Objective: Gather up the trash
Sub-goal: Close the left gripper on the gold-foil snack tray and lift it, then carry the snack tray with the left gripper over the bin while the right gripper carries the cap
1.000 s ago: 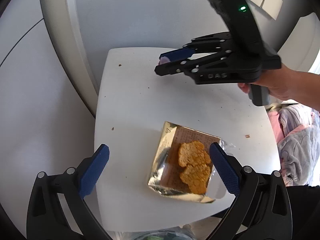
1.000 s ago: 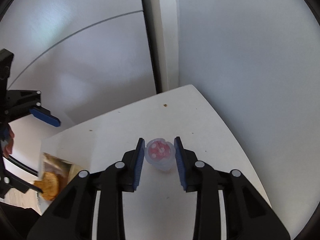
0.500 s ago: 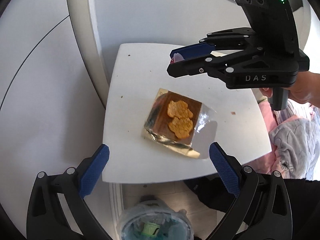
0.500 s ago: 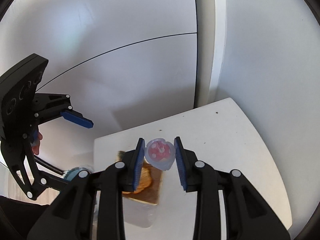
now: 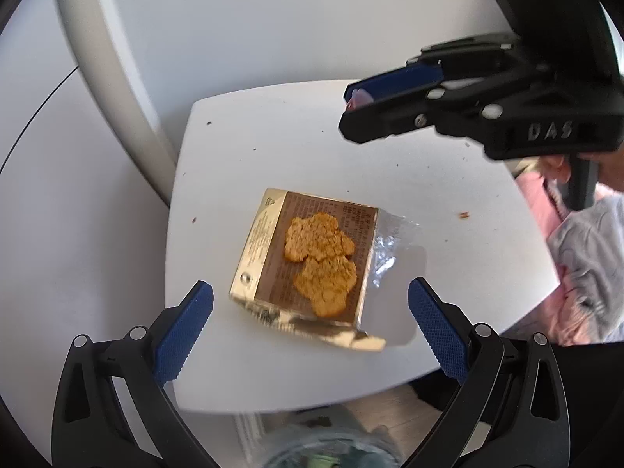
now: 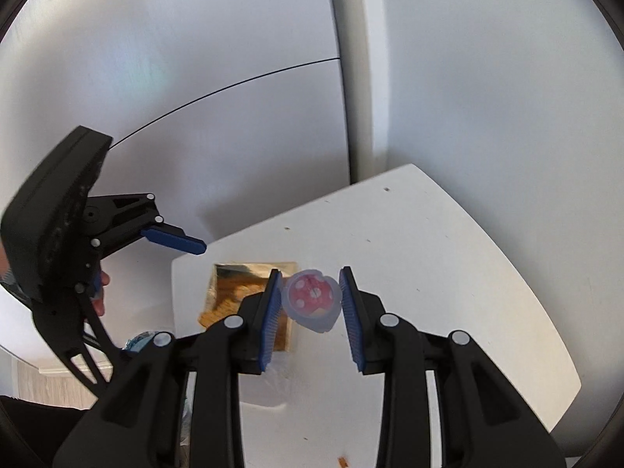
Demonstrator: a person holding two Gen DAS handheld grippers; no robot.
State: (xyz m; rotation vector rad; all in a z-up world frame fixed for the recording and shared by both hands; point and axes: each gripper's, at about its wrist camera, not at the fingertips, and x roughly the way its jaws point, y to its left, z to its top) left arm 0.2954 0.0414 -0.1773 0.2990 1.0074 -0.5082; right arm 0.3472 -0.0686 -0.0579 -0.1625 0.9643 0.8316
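A gold snack packet [image 5: 312, 265] with biscuits pictured on it lies flat on the small white table [image 5: 273, 148]. My left gripper [image 5: 310, 286] hovers open just short of it, and the packet shows between its blue pads without touching them. My right gripper [image 6: 310, 273] is shut on a small clear cup with a red, white-dotted lid [image 6: 310, 300], lifted above the table and over the packet [image 6: 234, 273]. In the left wrist view that gripper [image 5: 351, 111] hangs at the upper right, with only a pink sliver of the cup [image 5: 357, 97] showing.
A lined bin [image 5: 331, 452] shows blurred below the table's near edge. Pink and grey fabric [image 5: 585, 257] lies beyond the right edge. Crumbs [image 5: 464, 215] dot the tabletop. White walls and a pale pillar [image 6: 366, 78] close off the far side.
The right gripper has lifted the cup off the far part of the table and carried it over the packet. The left gripper drew back, then came closer to the packet; the bin came into view.
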